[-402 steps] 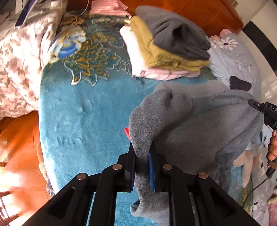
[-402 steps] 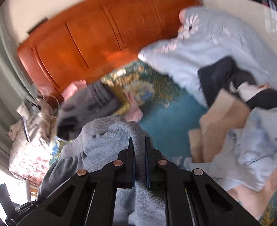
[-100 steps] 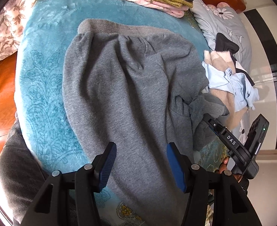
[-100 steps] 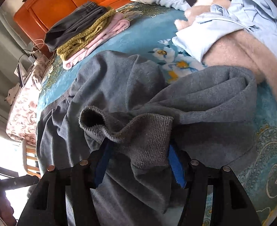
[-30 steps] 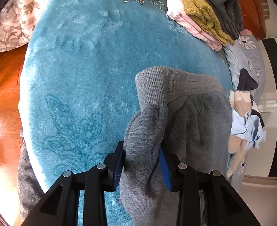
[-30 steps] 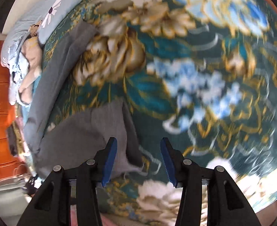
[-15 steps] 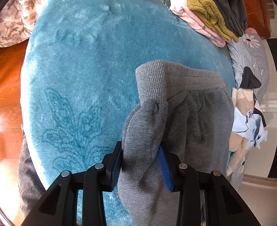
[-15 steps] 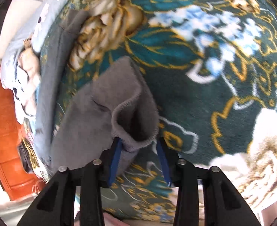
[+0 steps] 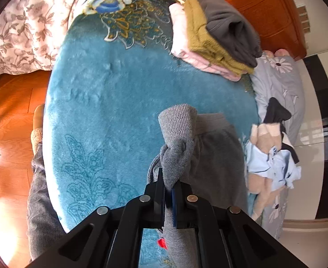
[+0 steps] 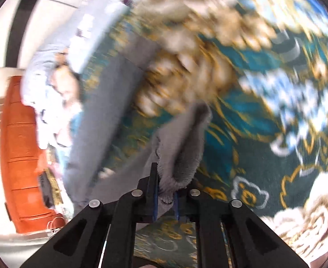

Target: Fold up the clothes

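Left hand-held gripper [image 9: 168,192] is clamped on the grey knitted sweater [image 9: 208,156]; right hand-held gripper [image 10: 165,197] pinches its far hem over the teal plush bed blanket [image 9: 119,102].

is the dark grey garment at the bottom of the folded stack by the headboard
No, the dark grey garment lies on top of the stack, above the mustard one and the pink one.

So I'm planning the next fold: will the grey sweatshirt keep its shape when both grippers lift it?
Probably not. The grey sweatshirt bunches into a lump where the left hand-held gripper pinches its ribbed edge, so it looks floppy. At the right hand-held gripper the cloth curls over the fingers, so it will likely sag between the two. The thick knit suggests some weight, and little slipping.
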